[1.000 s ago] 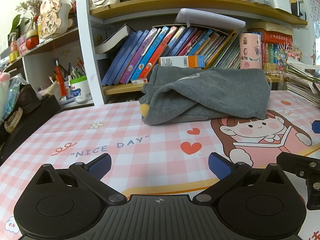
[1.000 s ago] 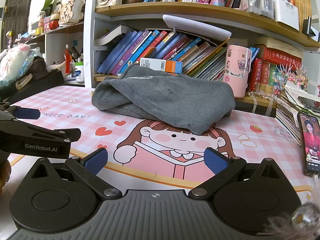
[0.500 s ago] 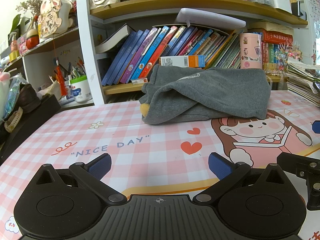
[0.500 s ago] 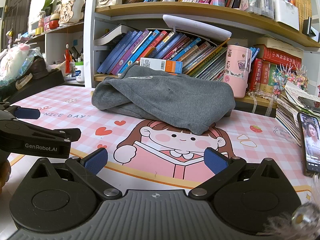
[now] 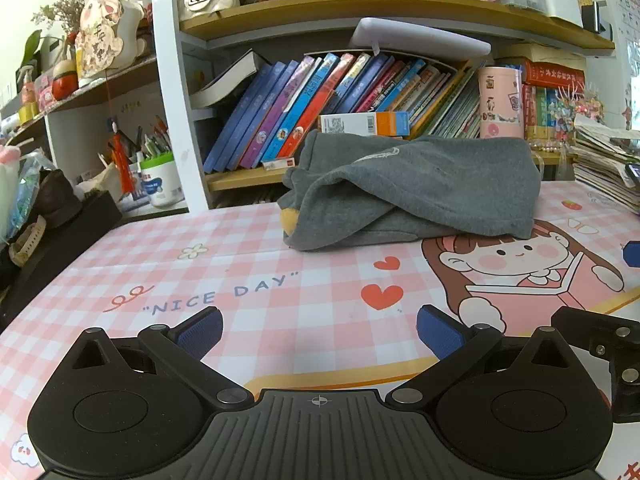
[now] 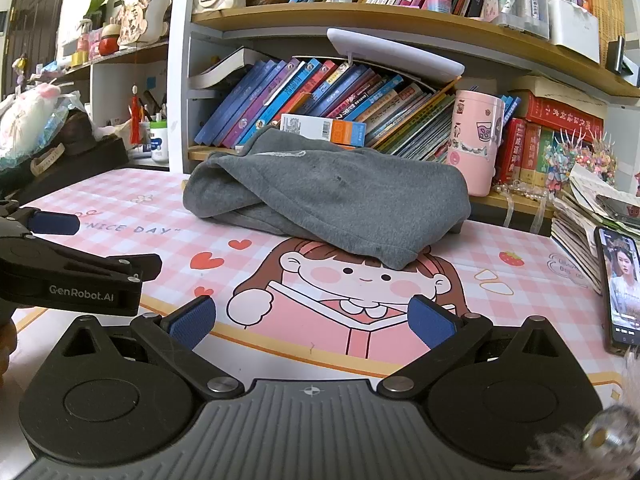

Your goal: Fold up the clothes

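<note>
Beyond the "NICE DAY" mat lettering, a grey garment lies bundled. Near it, the left gripper, marked "GenRobot.AI", and right gripper rest spread, empty.

One grey garment lies bundled at the centre of the frame on one pink checked mat. Two grippers show: the left gripper and the right gripper, each with two blue pads, spread apart. One pink tumbler stands right of centre, and one phone lies at the right edge. One white and orange box sits behind the garment. Three red hearts are printed on the mat in the right wrist view. The books on the shelves are too many and too crowded to count.
</note>
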### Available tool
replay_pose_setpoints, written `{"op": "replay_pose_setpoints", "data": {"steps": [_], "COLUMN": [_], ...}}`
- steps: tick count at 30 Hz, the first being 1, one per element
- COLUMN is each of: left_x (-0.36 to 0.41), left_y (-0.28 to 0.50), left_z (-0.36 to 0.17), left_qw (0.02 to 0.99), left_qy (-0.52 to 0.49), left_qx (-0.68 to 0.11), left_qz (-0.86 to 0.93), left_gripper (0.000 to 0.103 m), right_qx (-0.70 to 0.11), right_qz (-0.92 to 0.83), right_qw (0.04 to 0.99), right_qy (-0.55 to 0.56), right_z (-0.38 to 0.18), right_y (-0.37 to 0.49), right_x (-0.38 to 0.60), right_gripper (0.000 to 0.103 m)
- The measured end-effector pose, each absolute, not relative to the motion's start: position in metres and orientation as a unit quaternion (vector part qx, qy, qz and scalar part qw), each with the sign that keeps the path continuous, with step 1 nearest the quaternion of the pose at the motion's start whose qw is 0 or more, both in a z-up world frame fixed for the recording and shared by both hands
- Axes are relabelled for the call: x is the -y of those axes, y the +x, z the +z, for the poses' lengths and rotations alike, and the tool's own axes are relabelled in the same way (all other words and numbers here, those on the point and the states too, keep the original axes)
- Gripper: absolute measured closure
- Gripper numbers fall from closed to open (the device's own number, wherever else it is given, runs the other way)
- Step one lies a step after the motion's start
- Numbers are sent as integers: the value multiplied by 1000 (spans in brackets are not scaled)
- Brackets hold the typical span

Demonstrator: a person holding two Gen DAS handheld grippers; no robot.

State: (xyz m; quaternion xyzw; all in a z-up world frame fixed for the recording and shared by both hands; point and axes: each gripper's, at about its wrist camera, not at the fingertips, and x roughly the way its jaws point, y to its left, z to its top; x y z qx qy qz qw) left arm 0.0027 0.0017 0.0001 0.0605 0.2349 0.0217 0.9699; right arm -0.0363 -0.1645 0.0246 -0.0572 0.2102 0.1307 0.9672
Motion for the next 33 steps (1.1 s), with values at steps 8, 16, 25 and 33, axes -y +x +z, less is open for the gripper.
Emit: {"op": "replay_pose_setpoints", "data": {"steps": [8, 16, 25, 33], "left_x": [-3, -1, -14, -31], "left_y": [3, 2, 6, 25], "left_z": [0, 0, 0, 12], "left_qw": [970, 970, 970, 971], "left_qy": [58, 61, 15, -11], "left_qx": [-237, -233, -242, -238], "left_qz": [21, 14, -7, -23], "left_gripper": [0, 0, 0, 0], "right_qx": [-207, -206, -217, -199], "right_qz": [131, 132, 144, 140], "right_qw": [968, 967, 964, 967], "right_qy": [-61, -68, -51, -77], "right_z": [25, 25, 26, 38], "right_y": [-37, -38, -28, 7], "right_x": [164, 162, 164, 154], "right_gripper": [0, 0, 0, 0]}}
